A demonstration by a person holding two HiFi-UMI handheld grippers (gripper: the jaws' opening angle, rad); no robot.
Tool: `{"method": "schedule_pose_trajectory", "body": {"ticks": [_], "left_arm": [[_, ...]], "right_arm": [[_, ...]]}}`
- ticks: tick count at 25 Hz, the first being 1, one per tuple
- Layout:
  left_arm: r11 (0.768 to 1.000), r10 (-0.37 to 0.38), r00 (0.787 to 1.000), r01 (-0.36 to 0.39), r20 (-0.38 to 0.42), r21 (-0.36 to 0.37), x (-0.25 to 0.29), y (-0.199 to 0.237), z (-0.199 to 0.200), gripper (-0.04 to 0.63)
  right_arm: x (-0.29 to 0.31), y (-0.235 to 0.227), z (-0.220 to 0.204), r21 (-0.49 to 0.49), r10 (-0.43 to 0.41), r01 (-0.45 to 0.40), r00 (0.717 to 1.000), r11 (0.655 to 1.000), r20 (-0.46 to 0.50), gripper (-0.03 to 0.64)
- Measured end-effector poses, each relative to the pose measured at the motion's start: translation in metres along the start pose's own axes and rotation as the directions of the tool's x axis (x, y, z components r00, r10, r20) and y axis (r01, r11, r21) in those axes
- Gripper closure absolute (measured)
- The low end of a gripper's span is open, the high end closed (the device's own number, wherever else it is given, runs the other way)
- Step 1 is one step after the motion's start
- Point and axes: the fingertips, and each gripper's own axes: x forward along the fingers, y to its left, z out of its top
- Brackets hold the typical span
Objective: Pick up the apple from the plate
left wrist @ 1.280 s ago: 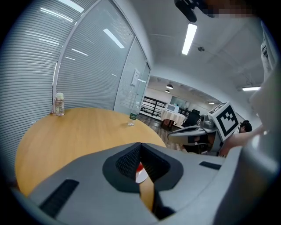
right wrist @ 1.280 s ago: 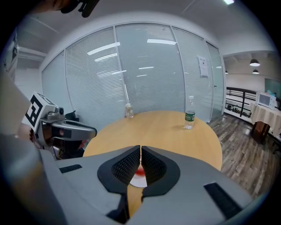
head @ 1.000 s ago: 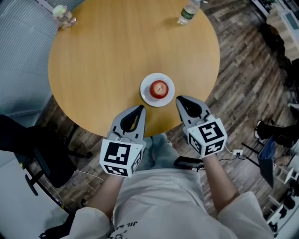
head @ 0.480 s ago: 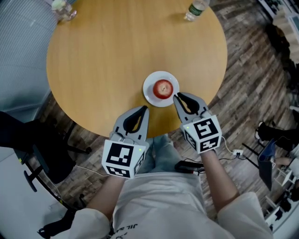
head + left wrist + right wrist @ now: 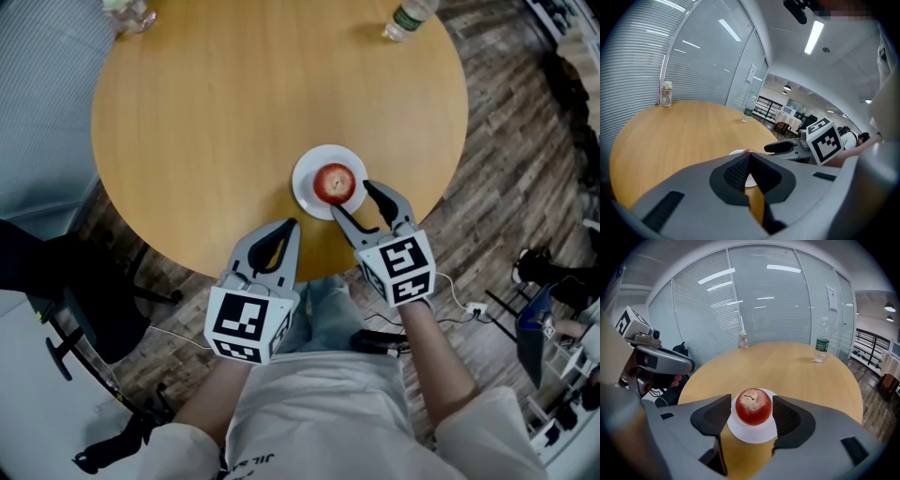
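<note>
The right gripper (image 5: 751,402) has its jaws apart and opening. In the right gripper view the red apple (image 5: 753,406) sits framed between the two dark ribbed pads (image 5: 712,415), with a gap on either side, so neither pad presses on it. From the head view the tips reach the near rim of the small white round plate (image 5: 307,184), one tip at each side of the near rim, and the apple rests upright in the middle of that plate, stem upward.

The left gripper (image 5: 749,157) has its jaws drawn together, the pads meeting at the tips with nothing caught between them. It hangs over the near edge of the round light-wood desk (image 5: 216,122), to the left of the plate and apart from it, pointing roughly toward the plate. Each gripper carries its cube of black-and-white square markers at the back, and the person's bare forearms lead down to a pale shirt.

The plate lies toward the near right part of the desk. At the far edge stand a clear plastic water bottle with a green label (image 5: 820,347) on the right and a small clear container with a pale top (image 5: 743,339) on the left. Beneath the desk lies a dark wood-plank floor (image 5: 506,178), a black chair (image 5: 66,300) stands at the left, and slatted blinds behind glass close off the far side.
</note>
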Motion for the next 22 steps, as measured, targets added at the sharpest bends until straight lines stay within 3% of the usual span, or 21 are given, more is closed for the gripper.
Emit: {"method": "schedule_pose_trajectory", "body": {"ticks": [11, 22], "left_arm": [[0.999, 0.015, 1.0, -0.015, -0.014, -0.029, 0.007, 0.01, -0.004, 0.592], [0.998, 0.025, 0.999, -0.027, -0.032, -0.055, 0.006, 0.019, -0.011, 0.592]], "right_arm": [[0.023, -0.005, -0.013, -0.003, 0.012, -0.012, 0.999, 1.0, -0.044, 0.265], [0.043, -0.005, -0.015, -0.001, 0.02, -0.02, 0.998, 1.0, -0.065, 0.239]]}}
